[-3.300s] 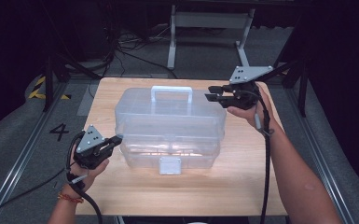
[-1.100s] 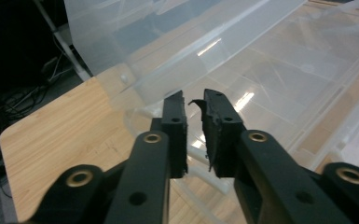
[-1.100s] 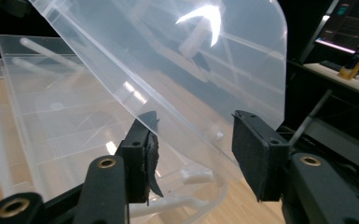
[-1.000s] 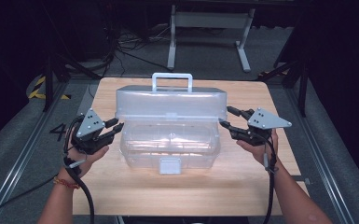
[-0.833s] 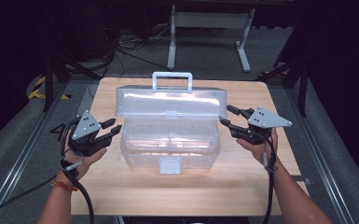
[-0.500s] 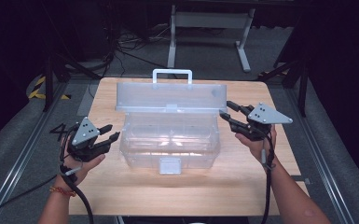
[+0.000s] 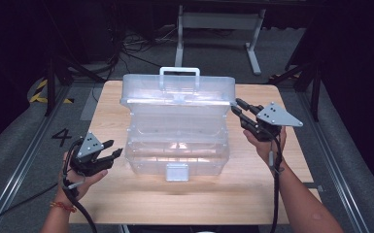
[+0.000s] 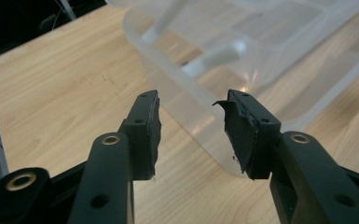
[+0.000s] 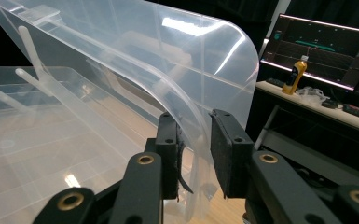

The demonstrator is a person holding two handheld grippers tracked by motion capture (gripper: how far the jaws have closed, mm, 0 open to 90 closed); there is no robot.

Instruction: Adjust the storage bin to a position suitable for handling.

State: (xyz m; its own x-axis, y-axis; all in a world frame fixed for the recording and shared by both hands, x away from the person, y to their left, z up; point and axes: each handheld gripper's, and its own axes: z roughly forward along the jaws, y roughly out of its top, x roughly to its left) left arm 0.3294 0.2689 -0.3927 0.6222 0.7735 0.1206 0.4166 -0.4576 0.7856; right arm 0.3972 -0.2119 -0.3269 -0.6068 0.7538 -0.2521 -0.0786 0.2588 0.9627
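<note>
Clear plastic storage box (image 7: 177, 145) sits mid-table (image 7: 126, 204), its lid (image 7: 179, 92) raised upright. Right gripper (image 7: 238, 108) has its fingers (image 9: 228, 154) closed narrowly on the lid's right edge. Left gripper (image 7: 112, 154) hovers just beside the box's left wall, fingers (image 8: 144, 130) spread apart, gripping nothing.

Clear box (image 7: 177, 145) on table (image 7: 126, 204), lid (image 7: 177, 92) raised, R tool (image 7: 237, 108) at lid edge, L tool (image 7: 112, 151) beside box

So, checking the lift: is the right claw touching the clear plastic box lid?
Touching. The right gripper view shows the right claw straddling the clear plastic lid edge.
</note>
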